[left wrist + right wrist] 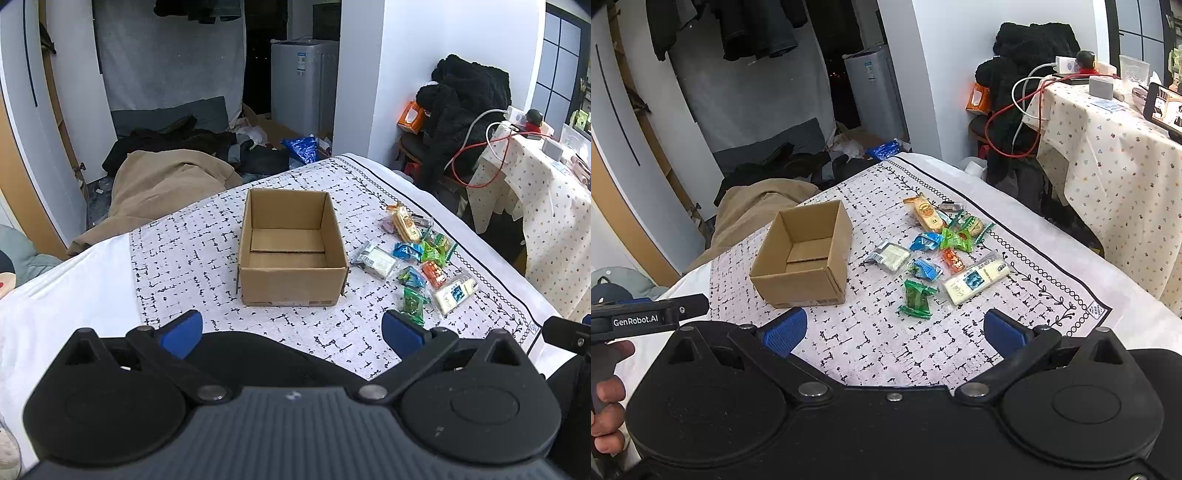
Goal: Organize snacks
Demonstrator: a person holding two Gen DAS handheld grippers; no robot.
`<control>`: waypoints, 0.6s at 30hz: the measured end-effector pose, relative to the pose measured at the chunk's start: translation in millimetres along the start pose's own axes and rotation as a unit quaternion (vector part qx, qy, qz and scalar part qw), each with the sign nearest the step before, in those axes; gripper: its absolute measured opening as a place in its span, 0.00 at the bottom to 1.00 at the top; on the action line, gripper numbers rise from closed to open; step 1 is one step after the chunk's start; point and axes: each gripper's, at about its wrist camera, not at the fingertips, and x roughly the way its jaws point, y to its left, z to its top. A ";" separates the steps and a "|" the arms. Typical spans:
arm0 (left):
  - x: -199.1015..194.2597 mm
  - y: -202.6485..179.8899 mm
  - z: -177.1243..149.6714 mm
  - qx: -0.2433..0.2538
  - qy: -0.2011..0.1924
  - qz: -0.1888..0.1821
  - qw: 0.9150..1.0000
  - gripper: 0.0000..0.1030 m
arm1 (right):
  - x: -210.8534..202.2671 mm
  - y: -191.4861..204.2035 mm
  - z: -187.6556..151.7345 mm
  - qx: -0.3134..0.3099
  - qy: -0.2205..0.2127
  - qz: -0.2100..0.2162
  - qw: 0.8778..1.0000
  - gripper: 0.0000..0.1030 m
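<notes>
An open brown cardboard box (291,254) sat upright at the centre of the left wrist frame, its inside bare, flaps folded flat on the floor. Right of it, apart from the box, lay a loose cluster of wrapped snacks (421,258). A tan-and-orange packet (405,223) lay at the top, a clear white-filled pack (375,260) nearest the box, blue (926,242), green (916,297) and orange (952,260) wrappers in the middle, and a long white bar (975,280) at the lower right.
</notes>
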 end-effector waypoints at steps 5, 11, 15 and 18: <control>-2.1 3.2 -0.3 -0.005 0.000 0.002 1.000 1.00 | 0.4 0.6 -0.2 -0.003 0.002 0.000 1.000 1.00; -5.6 0.9 -0.5 0.004 -0.005 0.008 1.000 1.00 | 0.8 -0.9 -0.3 -0.002 0.002 -0.006 1.000 1.00; -6.5 2.8 0.4 0.001 -0.008 0.004 1.000 1.00 | 0.0 -1.5 0.3 -0.002 -0.001 -0.008 1.000 1.00; -7.9 3.6 0.6 0.002 -0.013 0.004 1.000 1.00 | -0.6 -1.0 0.3 -0.004 -0.002 -0.004 1.000 1.00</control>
